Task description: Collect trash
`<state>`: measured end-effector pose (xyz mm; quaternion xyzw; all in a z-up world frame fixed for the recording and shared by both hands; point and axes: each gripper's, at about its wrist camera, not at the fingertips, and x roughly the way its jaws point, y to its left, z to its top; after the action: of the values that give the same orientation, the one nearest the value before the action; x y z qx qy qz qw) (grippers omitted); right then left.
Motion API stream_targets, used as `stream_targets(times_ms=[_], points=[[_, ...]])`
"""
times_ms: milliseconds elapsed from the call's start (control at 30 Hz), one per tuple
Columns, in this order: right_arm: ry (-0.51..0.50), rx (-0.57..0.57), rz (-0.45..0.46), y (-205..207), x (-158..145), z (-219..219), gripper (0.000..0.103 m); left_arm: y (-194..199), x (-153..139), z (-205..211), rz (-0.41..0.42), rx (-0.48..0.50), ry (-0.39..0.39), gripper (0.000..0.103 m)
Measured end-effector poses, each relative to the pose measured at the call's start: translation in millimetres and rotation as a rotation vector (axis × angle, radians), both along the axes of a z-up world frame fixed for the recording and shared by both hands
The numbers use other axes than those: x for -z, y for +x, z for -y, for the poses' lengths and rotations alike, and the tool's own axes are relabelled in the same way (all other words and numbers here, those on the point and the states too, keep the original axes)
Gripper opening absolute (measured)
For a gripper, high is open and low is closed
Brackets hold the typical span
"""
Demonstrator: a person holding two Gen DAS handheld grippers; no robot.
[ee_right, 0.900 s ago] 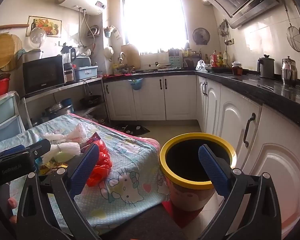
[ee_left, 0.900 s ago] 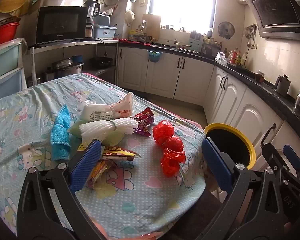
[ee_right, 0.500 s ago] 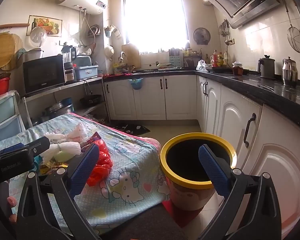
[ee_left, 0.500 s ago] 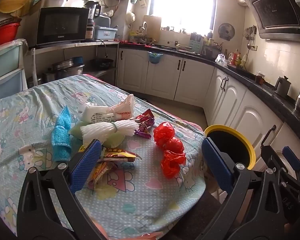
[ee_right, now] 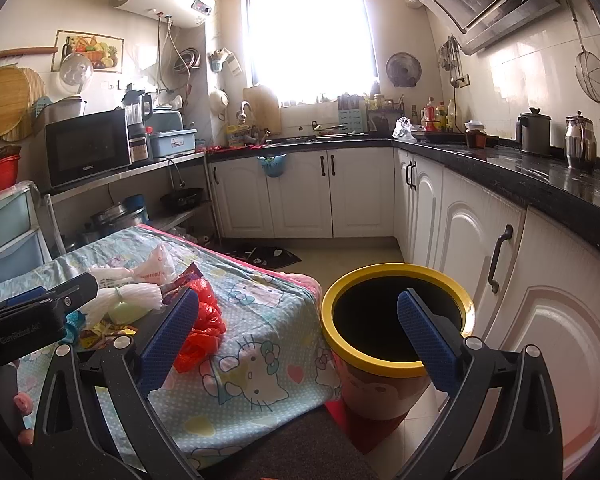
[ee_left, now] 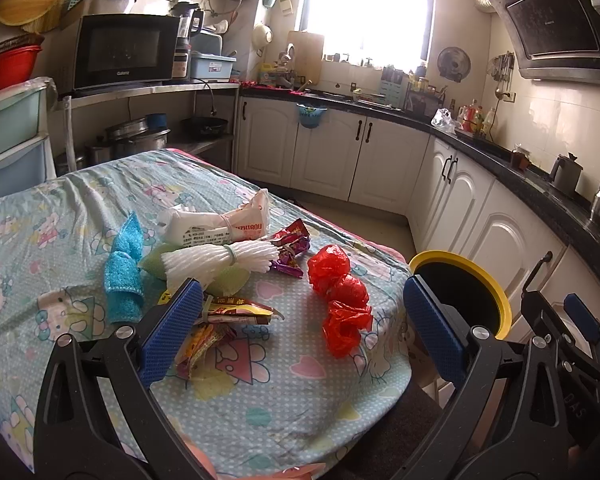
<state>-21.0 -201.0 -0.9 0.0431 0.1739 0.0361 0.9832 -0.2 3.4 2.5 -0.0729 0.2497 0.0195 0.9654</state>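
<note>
Crinkled red plastic bags [ee_left: 342, 300] lie between the left tool's [ee_left: 300, 330] wide-apart pads; right tool [ee_right: 300, 340] likewise gapes empty.

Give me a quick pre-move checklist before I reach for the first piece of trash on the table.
1. Left gripper open and empty: ok, jaws wide, nothing between them.
2. Right gripper open and empty: ok.
3. Yellow-rimmed bin upright, mouth unobstructed: ok, it stands on the floor just off the table's corner.
4. Trash within view: ok, red plastic bag, snack wrappers, white foam net all lie on the cloth.
5. Blue cloth counts as trash: cannot tell.
6. Bin already holding anything: cannot tell, the inside is dark.
</note>
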Motion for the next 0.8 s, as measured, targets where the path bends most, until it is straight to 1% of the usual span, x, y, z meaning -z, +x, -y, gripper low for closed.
stream_targets(times_ms=[800], points=[[0.001,0.0,-0.003,0.3,-1.8,0.8,0.097,-0.7,-0.2,-0.2,0.003,-0.002,0.0,0.092]])
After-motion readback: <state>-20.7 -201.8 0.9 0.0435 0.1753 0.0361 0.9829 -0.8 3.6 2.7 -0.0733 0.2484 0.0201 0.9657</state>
